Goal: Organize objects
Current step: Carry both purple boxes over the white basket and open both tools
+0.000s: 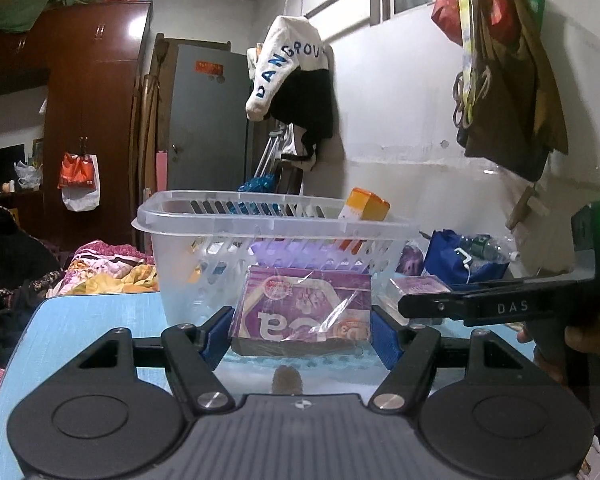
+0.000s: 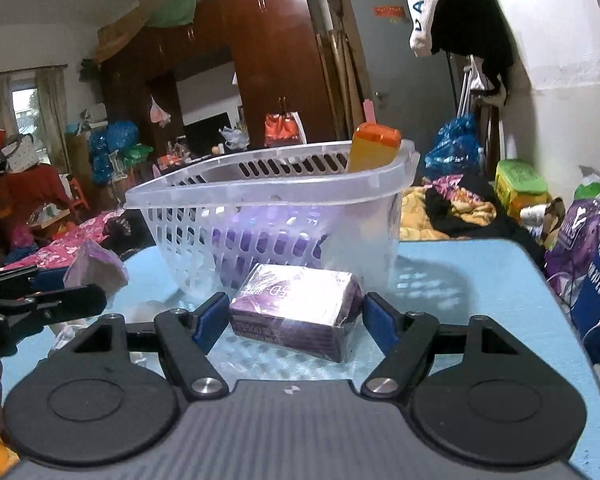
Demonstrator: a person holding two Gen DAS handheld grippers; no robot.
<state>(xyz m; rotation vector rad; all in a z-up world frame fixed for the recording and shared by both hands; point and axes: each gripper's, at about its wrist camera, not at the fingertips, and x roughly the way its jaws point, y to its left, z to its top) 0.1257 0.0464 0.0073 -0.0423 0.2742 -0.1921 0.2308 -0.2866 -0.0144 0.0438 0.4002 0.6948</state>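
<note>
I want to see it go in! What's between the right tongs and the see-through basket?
A purple plastic-wrapped box lies on the blue table, between the open right tongs and the clear slotted plastic basket, shown in the right wrist view.

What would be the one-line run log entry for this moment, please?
left gripper: shut on purple pack | right gripper: open around second purple pack | basket: holds orange box

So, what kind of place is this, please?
Most likely a lived-in bedroom at home: a wooden wardrobe with bedding piled on top, clothes hanging on the wall, and rumpled blankets beside the blue table.
</note>
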